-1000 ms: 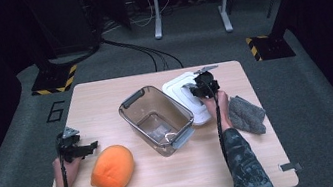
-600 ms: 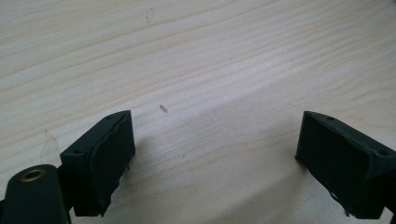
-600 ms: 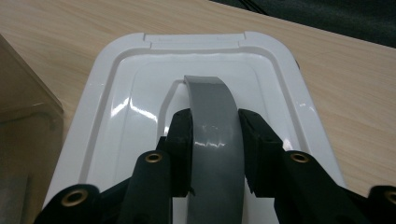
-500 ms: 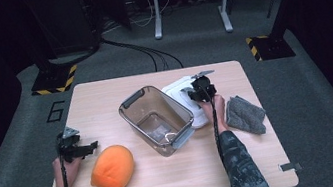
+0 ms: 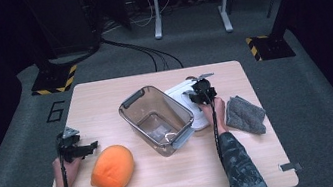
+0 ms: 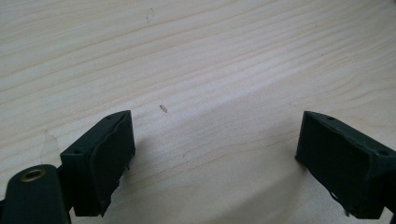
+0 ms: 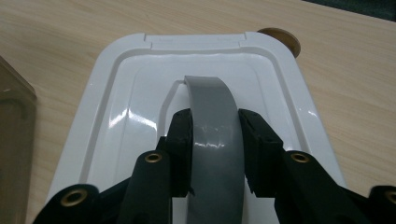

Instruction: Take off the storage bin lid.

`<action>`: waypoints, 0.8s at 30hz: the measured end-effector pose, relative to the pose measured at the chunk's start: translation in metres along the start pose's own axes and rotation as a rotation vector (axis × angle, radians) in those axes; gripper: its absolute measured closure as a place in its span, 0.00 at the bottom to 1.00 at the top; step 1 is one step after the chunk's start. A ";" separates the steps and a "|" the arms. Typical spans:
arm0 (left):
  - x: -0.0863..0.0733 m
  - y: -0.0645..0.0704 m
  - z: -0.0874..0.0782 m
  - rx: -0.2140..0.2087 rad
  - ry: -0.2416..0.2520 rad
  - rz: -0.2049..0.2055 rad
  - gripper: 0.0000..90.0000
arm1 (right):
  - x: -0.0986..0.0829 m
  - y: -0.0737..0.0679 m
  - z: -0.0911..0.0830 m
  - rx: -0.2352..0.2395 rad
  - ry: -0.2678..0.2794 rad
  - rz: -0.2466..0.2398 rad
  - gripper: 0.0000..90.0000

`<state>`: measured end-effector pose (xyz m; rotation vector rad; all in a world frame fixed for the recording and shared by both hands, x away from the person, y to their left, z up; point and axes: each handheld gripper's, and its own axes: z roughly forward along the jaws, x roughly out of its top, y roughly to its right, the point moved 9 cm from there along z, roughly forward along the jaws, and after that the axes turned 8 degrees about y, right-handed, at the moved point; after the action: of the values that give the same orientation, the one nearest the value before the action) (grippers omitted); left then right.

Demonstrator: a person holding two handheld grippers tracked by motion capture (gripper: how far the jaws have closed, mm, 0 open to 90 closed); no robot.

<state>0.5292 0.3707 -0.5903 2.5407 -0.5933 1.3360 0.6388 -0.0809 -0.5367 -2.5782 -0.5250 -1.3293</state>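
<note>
Squeezing the grey handle (image 7: 215, 135) of the white lid (image 7: 140, 121), the right gripper (image 7: 215, 140) has one black jaw pressed on each side of it. The handle is a smooth grey strip that curves up from the middle of the lid. The lid lies flat on the wooden table (image 5: 105, 103), just behind and to the right of the clear brown box (image 5: 157, 120), and its near edge is tucked close beside the box. Seen from up high, the right gripper (image 5: 201, 91) sits over the lid (image 5: 182, 93), with the person's hand right behind it.

A grey cloth (image 5: 245, 114) lies to the right of the box, near the lid but not touching it. An orange soft lump (image 5: 111, 169) lies to the left of the box, nearer the front edge of the table.

The left gripper (image 5: 78, 149) is far to the left of the box, just beside the orange lump. Its jaws are wide apart, with bare wood (image 6: 210, 93) between them and nothing held
</note>
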 end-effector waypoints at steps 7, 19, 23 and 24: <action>0.000 0.000 0.000 0.000 -0.001 0.000 0.12 | -0.006 0.001 0.003 -0.005 -0.017 0.010 0.74; 0.000 0.000 0.000 0.000 0.000 0.000 0.12 | -0.007 0.002 -0.001 -0.015 -0.024 0.016 0.51; 0.000 0.000 0.000 0.000 0.000 0.000 0.12 | -0.003 0.002 -0.009 -0.002 -0.015 0.004 0.34; 0.000 0.000 0.000 0.001 0.000 0.000 0.12 | -0.002 0.002 -0.012 0.001 -0.009 0.005 0.31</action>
<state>0.5291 0.3706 -0.5903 2.5409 -0.5929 1.3366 0.6292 -0.0868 -0.5313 -2.5843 -0.5198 -1.3154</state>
